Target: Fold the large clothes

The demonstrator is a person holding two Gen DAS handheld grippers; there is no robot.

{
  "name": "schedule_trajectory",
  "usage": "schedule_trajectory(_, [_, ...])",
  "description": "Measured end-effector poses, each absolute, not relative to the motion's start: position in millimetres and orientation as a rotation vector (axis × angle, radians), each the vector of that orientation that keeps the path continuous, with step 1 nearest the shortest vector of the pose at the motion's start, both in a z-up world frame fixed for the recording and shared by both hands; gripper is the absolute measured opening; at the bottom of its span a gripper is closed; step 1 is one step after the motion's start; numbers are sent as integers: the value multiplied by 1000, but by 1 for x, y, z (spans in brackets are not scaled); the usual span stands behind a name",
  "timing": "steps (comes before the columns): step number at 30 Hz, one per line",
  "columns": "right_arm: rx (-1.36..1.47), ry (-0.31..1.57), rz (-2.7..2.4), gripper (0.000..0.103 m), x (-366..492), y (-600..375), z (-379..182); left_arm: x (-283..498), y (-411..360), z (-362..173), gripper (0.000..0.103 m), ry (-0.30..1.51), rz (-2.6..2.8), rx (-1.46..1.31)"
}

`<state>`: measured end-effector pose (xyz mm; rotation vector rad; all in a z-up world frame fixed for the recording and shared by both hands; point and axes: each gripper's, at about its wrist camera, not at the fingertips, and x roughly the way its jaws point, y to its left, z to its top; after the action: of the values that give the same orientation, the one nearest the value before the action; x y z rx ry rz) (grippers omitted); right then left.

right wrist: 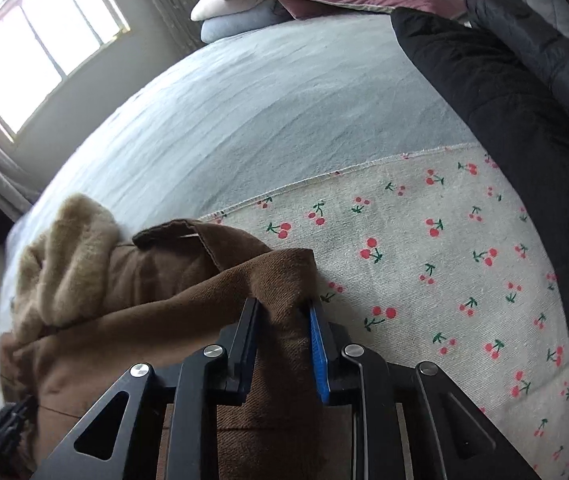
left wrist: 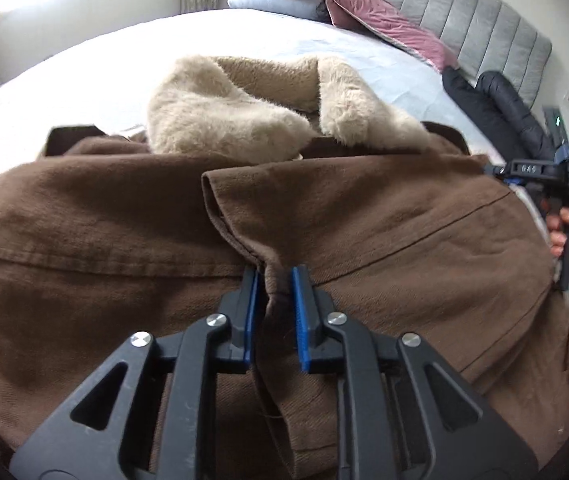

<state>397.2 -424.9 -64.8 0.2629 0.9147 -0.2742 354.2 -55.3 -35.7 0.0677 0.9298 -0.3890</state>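
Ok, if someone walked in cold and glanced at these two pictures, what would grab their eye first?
Probably the big brown coat with its pale furry collar, filling the near side of the bed. Both claws grip its fabric: the left claw on a raised fold, the right claw on a bunched corner. Beside it lies a cherry-print sheet.

The heavy woven coat (left wrist: 364, 224) is plain brown with a beige fur collar (left wrist: 224, 116). Under it lies a cream cloth (right wrist: 424, 264) printed with red cherries on green stems, over a pale blue-grey bedsheet (right wrist: 268, 100). A quilted jacket (right wrist: 496, 92) is black; velvet pillows (left wrist: 384, 20) are dusty pink.
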Motion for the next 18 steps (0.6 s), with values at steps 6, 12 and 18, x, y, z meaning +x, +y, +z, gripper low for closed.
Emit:
schedule_trajectory(6, [145,880,-240,40,359,-390,-29,324,-42,-8,36,860,-390,109])
schedule_trajectory(12, [152,917,-48,40,295,-358,-32,303,-41,-13,40,899,-525,100])
schedule_trajectory(18, [75,1009,-84,41,280,-347,-77,310,-33,-41,43,989,-522,23])
